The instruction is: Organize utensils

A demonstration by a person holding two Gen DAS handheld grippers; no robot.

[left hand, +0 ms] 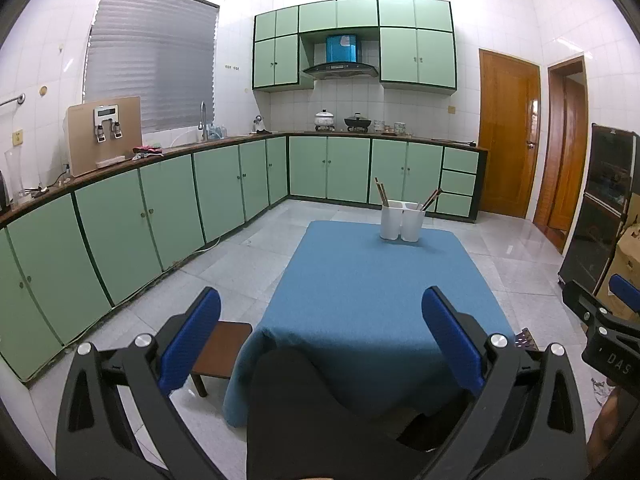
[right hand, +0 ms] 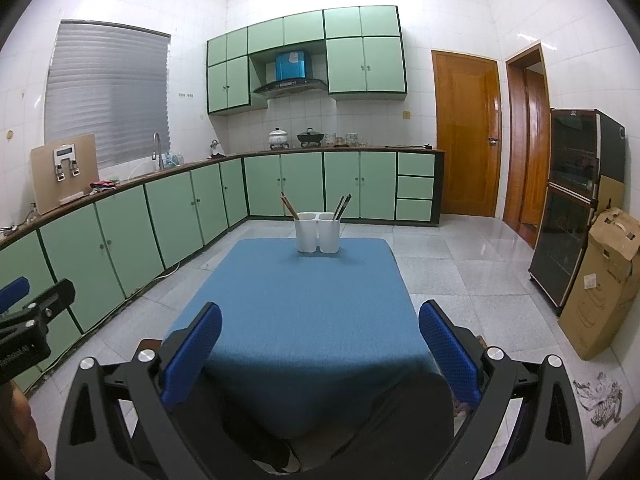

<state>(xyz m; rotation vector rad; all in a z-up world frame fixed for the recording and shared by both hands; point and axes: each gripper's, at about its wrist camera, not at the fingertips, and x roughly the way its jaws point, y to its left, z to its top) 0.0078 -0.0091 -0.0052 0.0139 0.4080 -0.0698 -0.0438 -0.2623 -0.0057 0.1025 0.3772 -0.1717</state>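
A white two-compartment utensil holder [left hand: 401, 221] [right hand: 317, 232] stands at the far end of the table with a blue cloth [left hand: 372, 292] [right hand: 296, 304]. Light wooden chopsticks [left hand: 381, 193] [right hand: 289, 205] lean in its left compartment, dark chopsticks [left hand: 431, 199] [right hand: 343, 206] in its right. My left gripper [left hand: 320, 340] is open and empty, held above the table's near edge. My right gripper [right hand: 320, 352] is open and empty, also at the near edge. Each gripper shows at the edge of the other's view: the right one [left hand: 604, 320], the left one [right hand: 32, 316].
Green cabinets [left hand: 160, 216] with a counter run along the left and back walls. A small wooden stool [left hand: 220, 352] stands left of the table. A dark cabinet [right hand: 576, 204] and a cardboard box [right hand: 600, 280] stand at the right. Wooden doors [right hand: 466, 136] are at the back right.
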